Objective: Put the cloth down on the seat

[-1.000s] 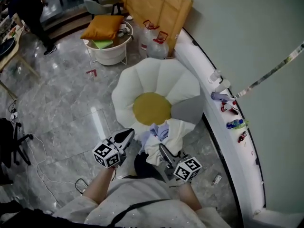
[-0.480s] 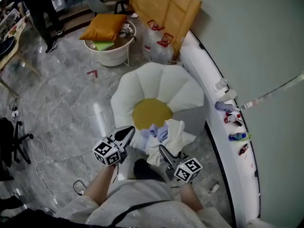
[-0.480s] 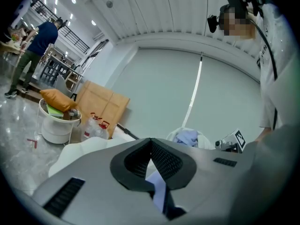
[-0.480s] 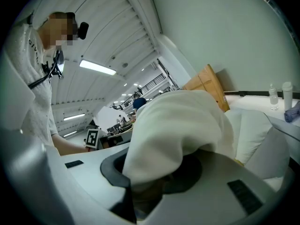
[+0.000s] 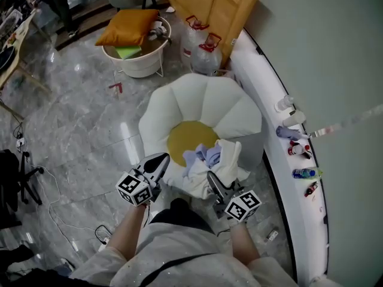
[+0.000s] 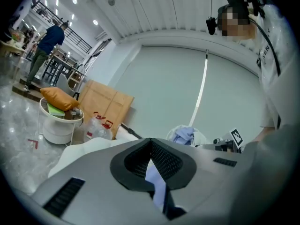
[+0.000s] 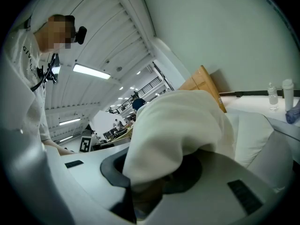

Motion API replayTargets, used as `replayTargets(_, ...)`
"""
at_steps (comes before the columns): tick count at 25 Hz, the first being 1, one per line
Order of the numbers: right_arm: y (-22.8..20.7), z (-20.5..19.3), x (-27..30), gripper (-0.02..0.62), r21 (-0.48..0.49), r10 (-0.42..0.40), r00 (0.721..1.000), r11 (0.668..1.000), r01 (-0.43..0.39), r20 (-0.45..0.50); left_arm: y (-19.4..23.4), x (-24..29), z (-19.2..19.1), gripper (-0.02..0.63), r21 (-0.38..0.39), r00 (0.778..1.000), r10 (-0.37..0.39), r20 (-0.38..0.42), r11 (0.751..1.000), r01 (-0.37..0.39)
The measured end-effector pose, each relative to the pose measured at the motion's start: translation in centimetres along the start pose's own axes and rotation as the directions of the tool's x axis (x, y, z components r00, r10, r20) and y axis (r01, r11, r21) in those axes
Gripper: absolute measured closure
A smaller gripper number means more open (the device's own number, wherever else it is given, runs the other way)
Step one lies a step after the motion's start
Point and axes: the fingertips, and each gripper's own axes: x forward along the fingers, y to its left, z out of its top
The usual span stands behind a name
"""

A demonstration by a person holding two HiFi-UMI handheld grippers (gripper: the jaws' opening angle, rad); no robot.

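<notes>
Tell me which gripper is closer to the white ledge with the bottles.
Right. The right gripper holds the cloth on the side of the seat nearest the ledge; the left gripper is across the cloth, farther away.

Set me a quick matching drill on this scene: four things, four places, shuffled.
1 white and pale-blue cloth bundle
2 orange square cushion
3 clear plastic jugs with red handles
4 small assorted bottles

A on the curved white ledge
B on the round white tub
C gripped by the left hand-held gripper and right hand-held gripper at the white flower-shaped seat's near edge
D on the floor by the brown cardboard sheet

Pairs: 1-C, 2-B, 3-D, 4-A
</notes>
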Motion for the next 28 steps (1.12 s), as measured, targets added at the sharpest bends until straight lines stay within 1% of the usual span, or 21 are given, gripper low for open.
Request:
replayTargets(3,-1.2,-0.1,0.5,0.468,0.001,-0.010,1.000,1.000,0.010,0.011,0.8,-0.2,-0.6,0.592,-0.002,1.000,0.020,0.009,1.000,-0.020)
replayTargets(8,-2.0,-0.4,1.1,0.468,-0.006,-0.025,0.999,1.000,0.025,0.031,1.4,-0.9,-1.8,0.592,0.002,0.999,0.034,-0.002,0.999,-0.034)
replayTargets(12,-5.1,1.9,4.3,0.466,0.011,-0.045,0.998,0.999,0.045,0.031,4.4,2.4,-0.7,0.592,-0.022,0.999,0.036,-0.017,0.999,-0.036)
replayTargets(16,-7.0,2.2,6.0,0.465,0.046,-0.087,0.995,0.995,0.085,0.046,6.2,4.4,-0.8,0.592,-0.029,0.999,-0.002,-0.052,1.000,0.000)
replayTargets(21,-10.0,2.0,8.5,0.465,0.056,-0.147,0.987,0.988,0.143,0.068,9.9,7.4,-1.7,0.592,-0.005,0.995,-0.031,-0.097,1.000,0.031)
replayTargets(28,-14.4,0.5,12.9,0.465,0.088,-0.197,0.979,0.978,0.191,0.062,14.6,12.0,-3.3,0.592,-0.038,0.986,-0.092,-0.136,0.995,0.088)
